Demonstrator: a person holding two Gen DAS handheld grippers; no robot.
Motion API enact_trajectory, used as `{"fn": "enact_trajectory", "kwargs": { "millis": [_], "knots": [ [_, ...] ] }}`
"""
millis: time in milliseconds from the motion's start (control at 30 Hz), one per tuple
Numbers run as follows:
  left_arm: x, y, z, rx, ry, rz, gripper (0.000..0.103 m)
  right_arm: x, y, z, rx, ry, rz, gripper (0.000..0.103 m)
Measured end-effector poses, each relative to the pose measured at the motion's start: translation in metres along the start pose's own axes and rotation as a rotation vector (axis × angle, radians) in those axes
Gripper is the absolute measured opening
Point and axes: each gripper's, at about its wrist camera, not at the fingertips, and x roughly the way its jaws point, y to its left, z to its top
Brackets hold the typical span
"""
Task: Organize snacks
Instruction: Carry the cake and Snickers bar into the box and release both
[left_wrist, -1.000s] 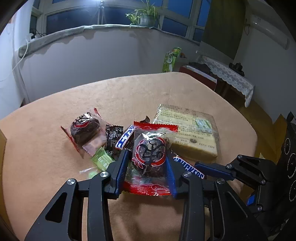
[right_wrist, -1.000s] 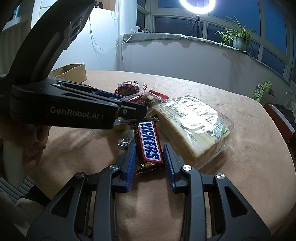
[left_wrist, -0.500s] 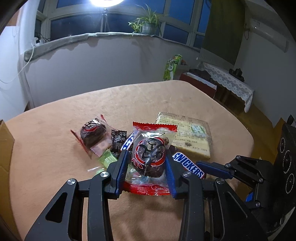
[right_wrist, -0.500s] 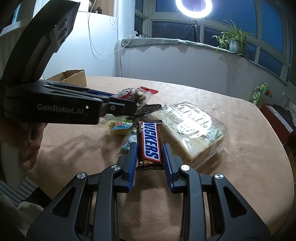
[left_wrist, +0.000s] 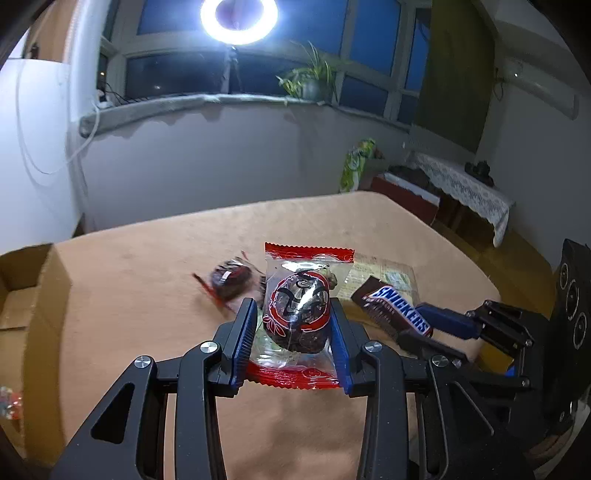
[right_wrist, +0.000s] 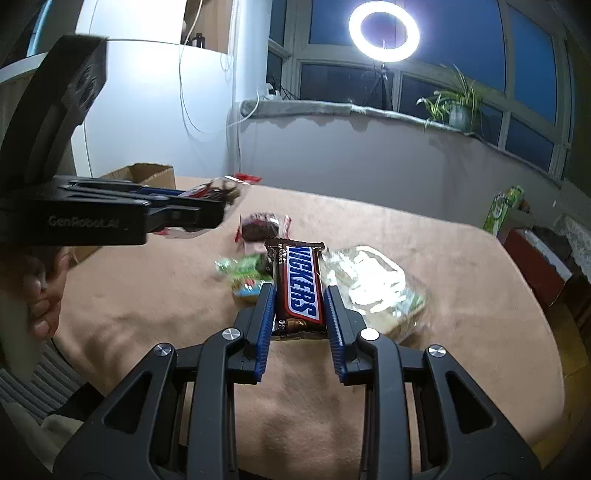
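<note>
My left gripper (left_wrist: 293, 317) is shut on a red-and-clear wrapped dark cake (left_wrist: 297, 314) and holds it above the tan table (left_wrist: 147, 280). It also shows in the right wrist view (right_wrist: 207, 206), raised at the left. My right gripper (right_wrist: 299, 306) is shut on a Snickers bar (right_wrist: 300, 284), lifted off the table; the bar also shows in the left wrist view (left_wrist: 395, 306). A second wrapped dark cake (left_wrist: 231, 278) lies on the table, also seen in the right wrist view (right_wrist: 260, 229). Green candies (right_wrist: 245, 273) and a clear-wrapped sponge cake pack (right_wrist: 373, 288) lie below.
An open cardboard box (left_wrist: 26, 291) stands at the table's left edge; it shows in the right wrist view (right_wrist: 142, 175) behind the left gripper. The person's hand (right_wrist: 40, 295) holds the left gripper. A low red cabinet (left_wrist: 402, 195) stands beyond the far right edge.
Both grippers have risen with their snacks, the cake and the Snickers bar leaving the pile. The left gripper has swung left, bringing the cardboard box into view.
</note>
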Motion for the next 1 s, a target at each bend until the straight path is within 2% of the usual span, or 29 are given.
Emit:
{"fn": "enact_trajectory", "kwargs": {
  "millis": [200, 467, 1000],
  "knots": [
    [-0.033, 0.023, -0.003, -0.039, -0.058, 0.039, 0.036, -0.006, 0.026, 0.022, -0.045, -0.026, 0.0, 0.028],
    [-0.073, 0.066, -0.017, -0.105, -0.129, 0.103, 0.036, 0.0, 0.084, 0.05, -0.146, -0.044, 0.027, 0.028],
    [-0.133, 0.162, -0.056, -0.259, -0.191, 0.289, 0.036, 0.039, 0.204, 0.094, -0.324, -0.082, 0.191, 0.028]
  ]
}}
